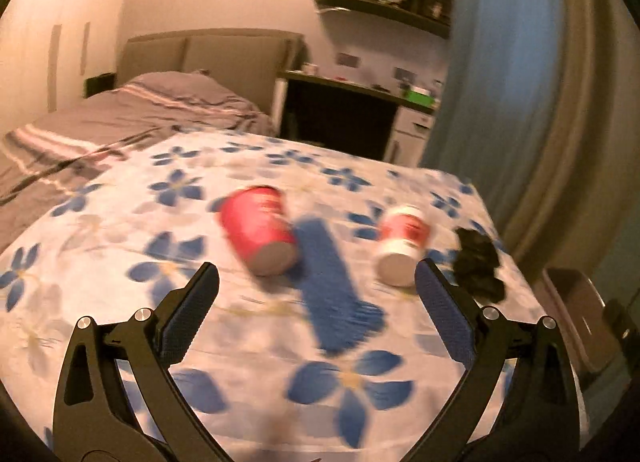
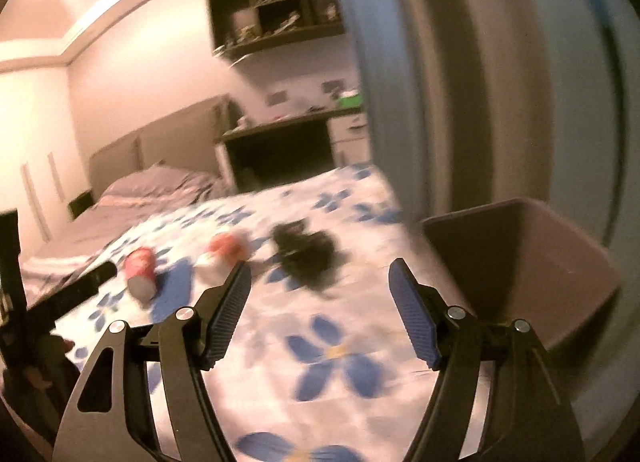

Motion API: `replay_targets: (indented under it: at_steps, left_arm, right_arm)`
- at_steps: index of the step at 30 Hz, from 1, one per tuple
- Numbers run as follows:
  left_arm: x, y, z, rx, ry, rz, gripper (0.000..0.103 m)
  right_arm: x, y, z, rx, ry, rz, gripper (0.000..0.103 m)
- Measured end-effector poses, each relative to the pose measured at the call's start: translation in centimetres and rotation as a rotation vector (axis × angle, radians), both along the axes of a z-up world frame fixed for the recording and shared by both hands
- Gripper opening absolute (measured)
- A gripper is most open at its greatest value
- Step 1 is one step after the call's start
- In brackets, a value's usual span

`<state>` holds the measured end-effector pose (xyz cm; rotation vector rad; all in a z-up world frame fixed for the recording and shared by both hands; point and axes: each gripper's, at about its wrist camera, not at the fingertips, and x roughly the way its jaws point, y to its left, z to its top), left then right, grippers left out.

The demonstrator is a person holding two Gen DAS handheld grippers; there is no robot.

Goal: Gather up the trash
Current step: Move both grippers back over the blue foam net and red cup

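A red paper cup (image 1: 258,232) lies on its side on the flowered cloth (image 1: 120,262). A smaller red-and-white cup (image 1: 402,246) lies to its right, and a crumpled black wad (image 1: 478,264) lies near the right edge. My left gripper (image 1: 318,272) is open above the cloth, short of the cups. In the right wrist view the red cup (image 2: 140,272), the small cup (image 2: 222,254) and the black wad (image 2: 308,256) lie ahead. My right gripper (image 2: 320,270) is open and empty, just short of the wad. The left gripper's finger (image 2: 80,286) shows at the left.
A dark open bin (image 2: 532,262) stands just off the cloth's right edge; it also shows in the left wrist view (image 1: 576,314). A bed (image 1: 120,117) lies behind, a dark desk (image 1: 340,117) beyond it, and a curtain (image 1: 520,81) hangs at the right.
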<state>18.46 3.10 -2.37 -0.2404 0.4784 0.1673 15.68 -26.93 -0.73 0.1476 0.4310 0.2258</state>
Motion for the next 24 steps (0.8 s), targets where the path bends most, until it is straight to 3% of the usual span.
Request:
replay_targets:
  at_steps: [10,24]
  left_arm:
    - [-2.3,6.6,0.6,0.008,-0.044,0.150,0.097]
    - [-2.8,10.3,0.6,-0.007,-0.055,0.180,0.097]
  right_arm:
    - [3.6,10.4,-2.9,-0.072,0.146,0.238,0.070]
    - [8.7,19.5,-6.0,-0.195,0.319,0.354,0.067]
